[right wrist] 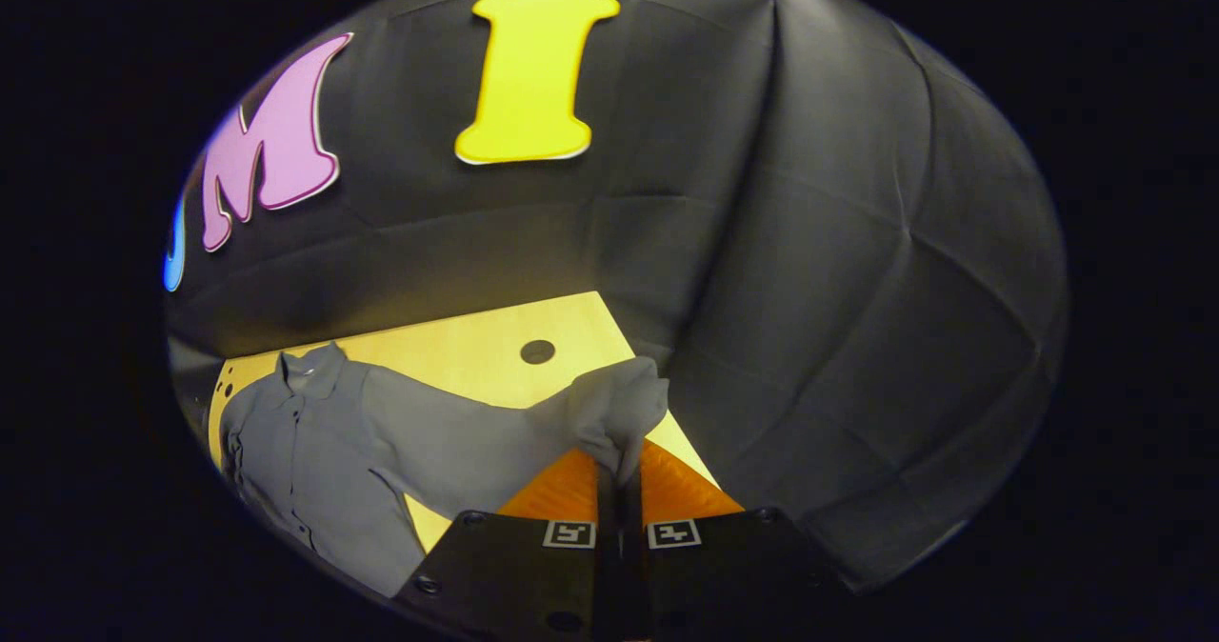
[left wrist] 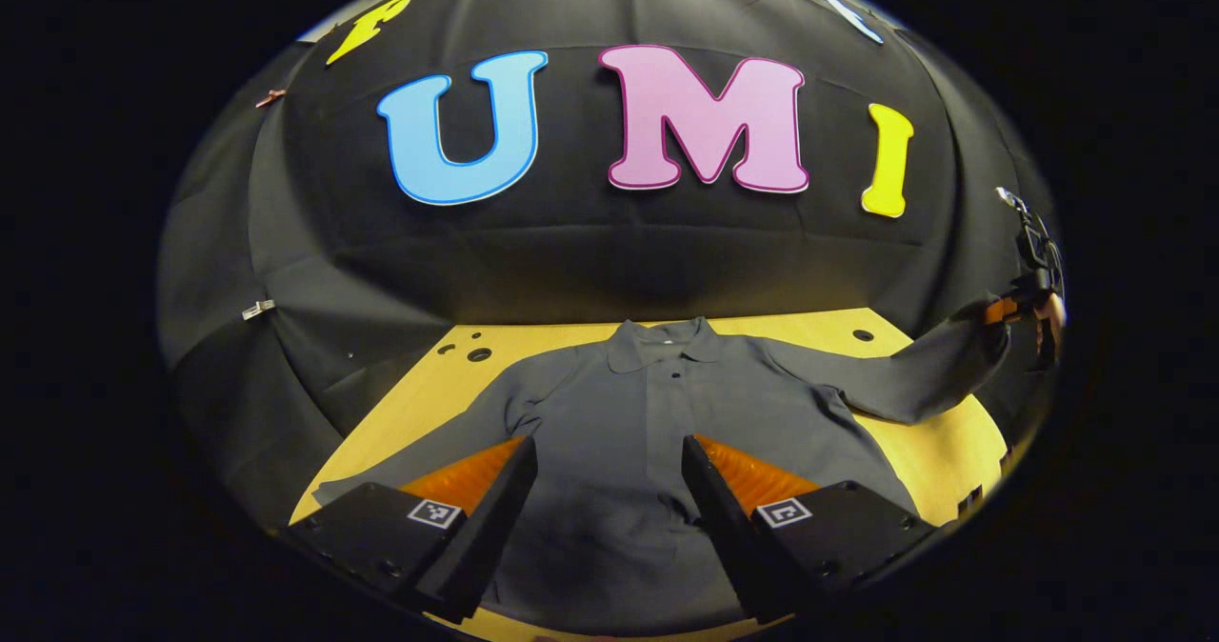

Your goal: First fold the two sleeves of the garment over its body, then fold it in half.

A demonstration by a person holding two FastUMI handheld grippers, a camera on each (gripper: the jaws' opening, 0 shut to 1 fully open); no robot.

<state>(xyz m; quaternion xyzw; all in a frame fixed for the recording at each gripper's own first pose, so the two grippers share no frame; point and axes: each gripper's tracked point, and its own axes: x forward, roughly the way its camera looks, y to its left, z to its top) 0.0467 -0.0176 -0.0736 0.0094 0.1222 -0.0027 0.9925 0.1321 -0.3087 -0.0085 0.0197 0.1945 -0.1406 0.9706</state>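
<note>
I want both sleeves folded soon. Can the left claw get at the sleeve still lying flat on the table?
Probably yes. The left claw hangs open above the shirt, and the flat sleeve lies beside it on the table with nothing on top. The right claw holds the other sleeve far off.

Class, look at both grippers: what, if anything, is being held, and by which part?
The right gripper pinches the shirt by its sleeve end; the left gripper holds nothing.
</note>
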